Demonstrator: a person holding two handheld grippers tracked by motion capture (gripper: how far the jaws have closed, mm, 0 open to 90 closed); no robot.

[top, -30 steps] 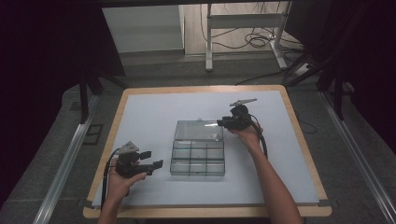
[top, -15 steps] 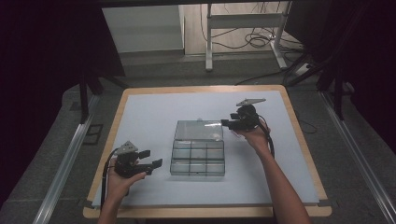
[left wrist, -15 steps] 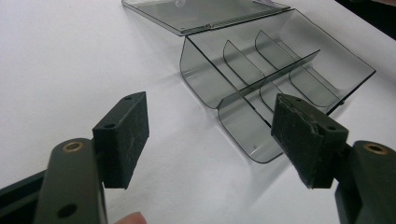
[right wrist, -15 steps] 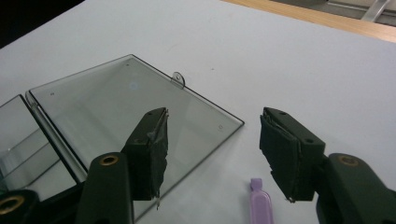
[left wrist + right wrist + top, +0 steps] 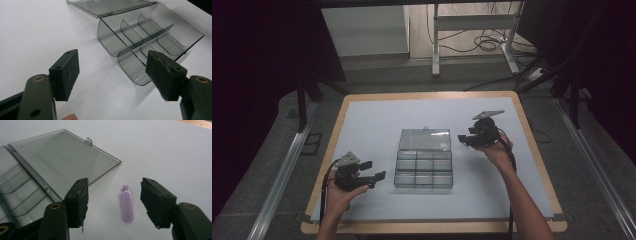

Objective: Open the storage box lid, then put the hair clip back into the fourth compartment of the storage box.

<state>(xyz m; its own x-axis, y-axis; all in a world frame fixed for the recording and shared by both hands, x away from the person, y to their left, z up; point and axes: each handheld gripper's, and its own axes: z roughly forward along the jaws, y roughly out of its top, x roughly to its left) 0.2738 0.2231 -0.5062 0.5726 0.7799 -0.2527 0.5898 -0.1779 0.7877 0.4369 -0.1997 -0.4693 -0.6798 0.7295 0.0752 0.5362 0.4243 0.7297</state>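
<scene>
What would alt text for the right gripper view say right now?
The right gripper has just been opening, with nothing gripped; a small purple piece lies on the white table beyond the gap. To the left, the clear box's open lid lies flat.

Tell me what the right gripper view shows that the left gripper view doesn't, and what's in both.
Right gripper view alone: a small purple oblong piece lying on the white table surface, seen between the right gripper's open jaws, which have just been opening; they do not touch it.

Left gripper view alone: the box's compartments with their curved dividers, all looking empty, past the left gripper's open jaws.

Both: the clear plastic organiser box with its lid folded flat open on the table.
</scene>
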